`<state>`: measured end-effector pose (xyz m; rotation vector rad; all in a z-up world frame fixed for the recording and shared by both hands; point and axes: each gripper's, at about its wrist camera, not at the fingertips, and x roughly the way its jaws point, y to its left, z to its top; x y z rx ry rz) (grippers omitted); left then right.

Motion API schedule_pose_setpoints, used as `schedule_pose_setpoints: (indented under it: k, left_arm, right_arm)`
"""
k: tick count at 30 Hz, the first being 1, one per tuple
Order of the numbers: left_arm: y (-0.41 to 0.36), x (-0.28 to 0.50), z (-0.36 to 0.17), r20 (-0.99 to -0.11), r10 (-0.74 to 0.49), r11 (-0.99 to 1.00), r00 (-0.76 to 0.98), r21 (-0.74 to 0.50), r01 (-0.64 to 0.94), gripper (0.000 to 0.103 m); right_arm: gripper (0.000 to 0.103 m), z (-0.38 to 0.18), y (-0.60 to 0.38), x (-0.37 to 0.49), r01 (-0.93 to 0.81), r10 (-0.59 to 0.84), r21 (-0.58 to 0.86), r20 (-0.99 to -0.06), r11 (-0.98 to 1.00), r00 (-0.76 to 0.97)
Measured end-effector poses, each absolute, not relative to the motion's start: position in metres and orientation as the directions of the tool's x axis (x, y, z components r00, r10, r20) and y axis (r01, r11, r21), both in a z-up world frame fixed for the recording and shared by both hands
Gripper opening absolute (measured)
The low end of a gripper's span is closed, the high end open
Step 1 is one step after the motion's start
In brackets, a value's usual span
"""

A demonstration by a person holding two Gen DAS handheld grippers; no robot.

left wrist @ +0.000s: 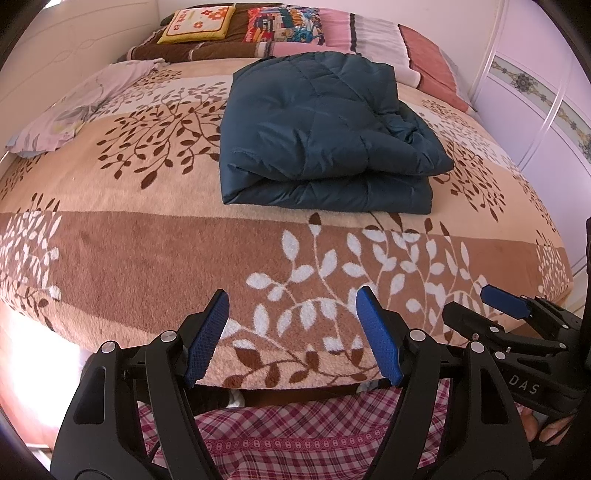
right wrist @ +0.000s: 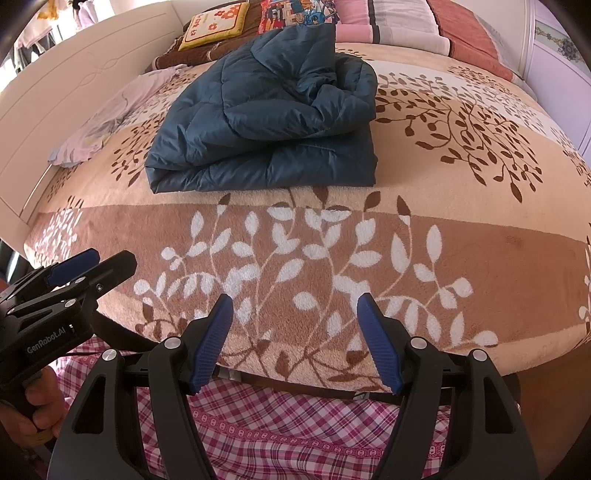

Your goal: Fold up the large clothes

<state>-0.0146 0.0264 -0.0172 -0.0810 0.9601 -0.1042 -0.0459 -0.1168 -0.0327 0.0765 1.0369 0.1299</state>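
A dark teal quilted jacket point(left wrist: 317, 136) point(right wrist: 269, 122) lies folded into a thick rectangular bundle on the middle of the bed, one crumpled part bulging at its right side. My left gripper point(left wrist: 291, 299) hangs open over the bed's near edge, well short of the jacket, nothing between its blue pads. My right gripper point(right wrist: 295, 302) is open too, above the same near edge, empty. Each gripper shows in the other's view: the right one point(left wrist: 491, 306) at the right, the left one point(right wrist: 96, 266) at the left, held by a hand.
The bed carries a tan and brown leaf-patterned blanket point(left wrist: 147, 240) point(right wrist: 443, 229). A pale floral garment point(left wrist: 77, 107) point(right wrist: 107, 114) lies at the left. Pillows and folded blankets point(left wrist: 280, 29) are stacked at the head. A white headboard point(right wrist: 74, 85) is left; red checked cloth point(left wrist: 295, 435) is below.
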Motion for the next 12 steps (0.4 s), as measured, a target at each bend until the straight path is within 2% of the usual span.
schedule_pose_setpoints:
  k: [12]
  left_arm:
    - [0.0265, -0.0136, -0.0188, -0.820, -0.123, 0.992, 0.558, -0.114, 0.052, 0.071]
  right_arm:
    - [0.069, -0.0340, -0.1173, -0.0460, -0.072, 0.144, 0.125, -0.853, 0.990, 0.501]
